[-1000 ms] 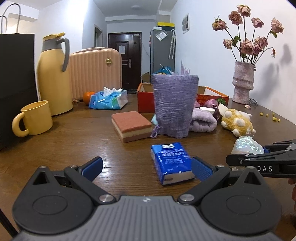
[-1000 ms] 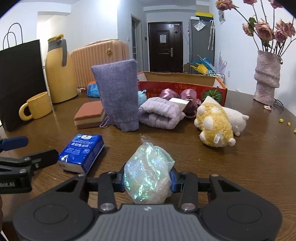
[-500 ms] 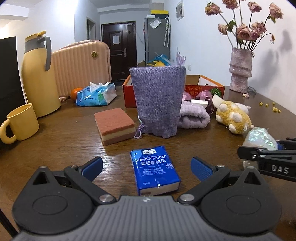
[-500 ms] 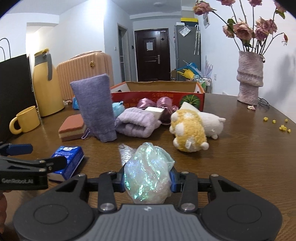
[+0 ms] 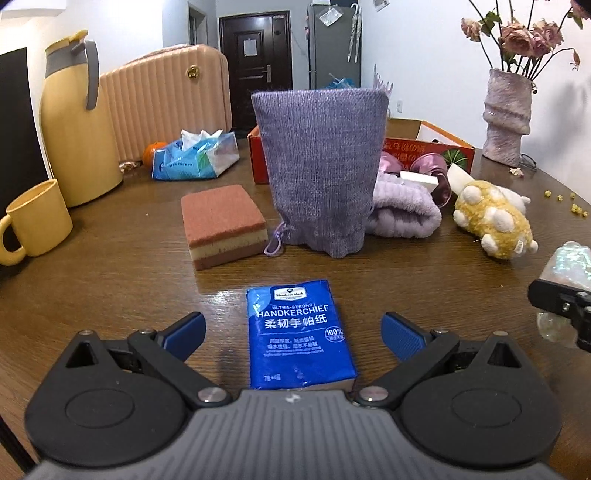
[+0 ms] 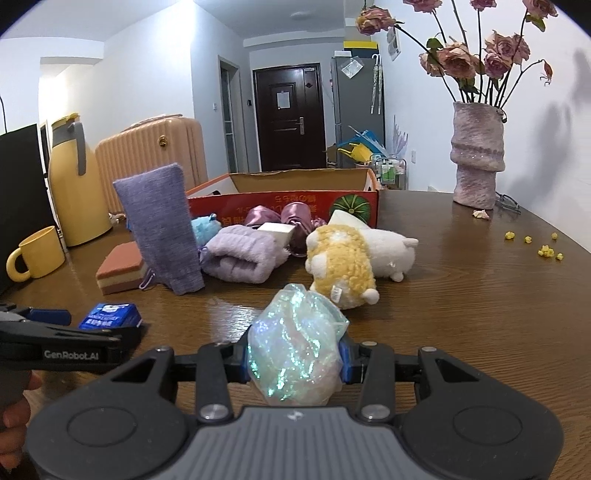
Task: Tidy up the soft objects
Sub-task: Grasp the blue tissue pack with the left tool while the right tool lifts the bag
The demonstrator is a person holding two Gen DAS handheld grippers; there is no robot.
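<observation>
An iridescent plastic bag is clamped in the right hand-held gripper. The left hand-held gripper (fingers spread apart) is positioned around a blue handkerchief pack on the worktop.

I'm looking across a dark brown wooden table with a glossy grain toward white walls and a white ceiling with a round lamp. At the far end of a short hallway stands a dark brown door with a paper stuck on it, and just to its right a grey refrigerator with a yellow box on top. A peach ribbed suitcase stands behind the table on the left, and the light is even, leaving soft shadows of flowers on the right wall.
</observation>
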